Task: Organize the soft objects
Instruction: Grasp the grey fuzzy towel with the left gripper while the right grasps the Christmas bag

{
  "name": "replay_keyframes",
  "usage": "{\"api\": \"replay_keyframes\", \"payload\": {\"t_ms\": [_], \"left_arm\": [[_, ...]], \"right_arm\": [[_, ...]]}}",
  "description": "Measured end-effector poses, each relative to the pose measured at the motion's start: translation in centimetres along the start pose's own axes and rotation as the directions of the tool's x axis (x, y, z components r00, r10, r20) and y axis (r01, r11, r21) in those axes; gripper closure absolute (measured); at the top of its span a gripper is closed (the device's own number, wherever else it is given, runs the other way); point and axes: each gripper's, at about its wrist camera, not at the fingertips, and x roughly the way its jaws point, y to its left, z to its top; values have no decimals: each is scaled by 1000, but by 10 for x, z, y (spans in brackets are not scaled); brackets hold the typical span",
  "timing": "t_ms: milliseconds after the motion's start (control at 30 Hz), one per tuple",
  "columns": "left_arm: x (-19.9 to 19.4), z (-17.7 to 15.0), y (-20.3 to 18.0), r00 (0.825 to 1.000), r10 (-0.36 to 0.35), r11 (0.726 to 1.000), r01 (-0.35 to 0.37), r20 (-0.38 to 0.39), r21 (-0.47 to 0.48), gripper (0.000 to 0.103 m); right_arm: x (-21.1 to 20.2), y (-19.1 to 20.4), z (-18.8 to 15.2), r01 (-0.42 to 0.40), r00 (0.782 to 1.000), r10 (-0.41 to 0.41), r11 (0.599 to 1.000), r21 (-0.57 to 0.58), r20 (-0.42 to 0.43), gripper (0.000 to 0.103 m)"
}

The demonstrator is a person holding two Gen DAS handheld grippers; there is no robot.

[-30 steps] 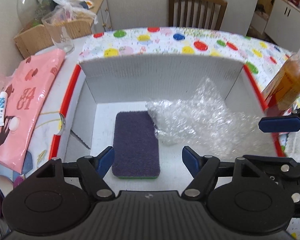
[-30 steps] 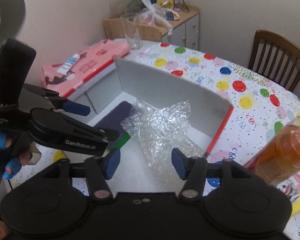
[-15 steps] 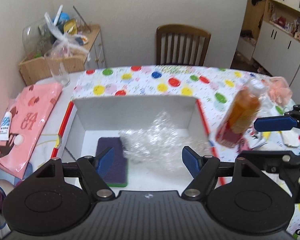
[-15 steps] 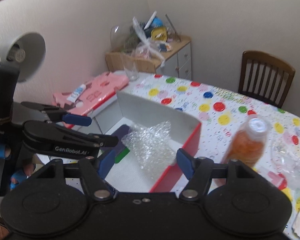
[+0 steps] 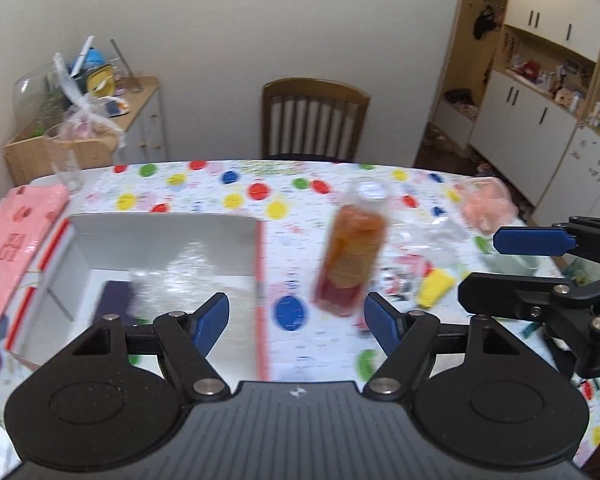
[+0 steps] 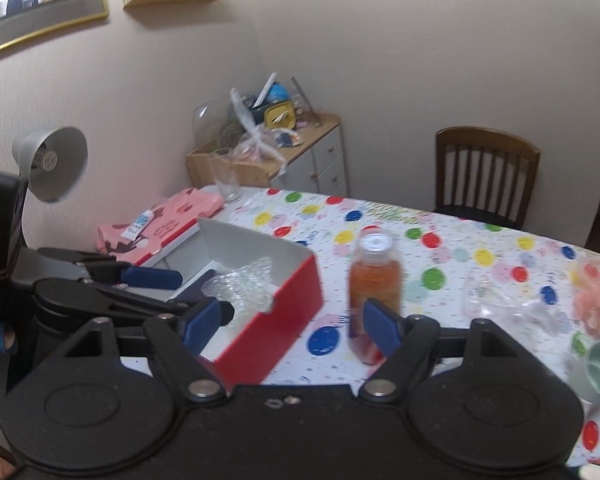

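A box (image 5: 160, 224) with white inside and red outer walls (image 6: 276, 328) holds crumpled bubble wrap (image 5: 204, 264) (image 6: 244, 284) and a purple sponge (image 5: 114, 304) (image 6: 198, 282). A pink mesh puff (image 5: 486, 208) (image 6: 598, 300) lies far right on the dotted tablecloth. My left gripper (image 5: 296, 320) hovers open and empty above the box's right wall. My right gripper (image 6: 292, 322) is raised beside the box, its jaws opening with nothing between them. Each gripper also shows in the other's view, the right gripper (image 5: 516, 264) and the left gripper (image 6: 180, 292).
An orange bottle (image 5: 352, 252) (image 6: 374, 280) stands right of the box. Clear plastic (image 6: 496, 300), a yellow item (image 5: 434, 288) and a mint cup (image 6: 598, 368) lie further right. A pink bag (image 5: 16, 240), a glass (image 6: 226, 180) and a chair (image 5: 314, 120) border the table.
Both grippers have pulled back and up from the box, and their views have swung right. The right jaws have widened. The bubble wrap stays in the box.
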Motion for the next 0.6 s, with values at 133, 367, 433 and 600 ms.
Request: {"api": "replay_keyframes", "payload": {"t_ms": [133,367,433,600], "left_arm": [[-3,-2,-35,999,-38,999,38,14,-1,21],[0,-6,-91,996,-84,996,83,39,10,18],[1,-8,-105,994,-99,995,98,46,19,18],[1,-14,-130,990,-122,992,120,73,31,17]], "right_arm": [[-27,-26,-10,26,999,-27,999,24,27,19],[-68,-71,-35,117,991,-120,992,53,60,14],[-80,-83,-44,138,988,-142,988,62,67,11],[-102,-107,-66,207,974,-213,975,83,78,6]]}}
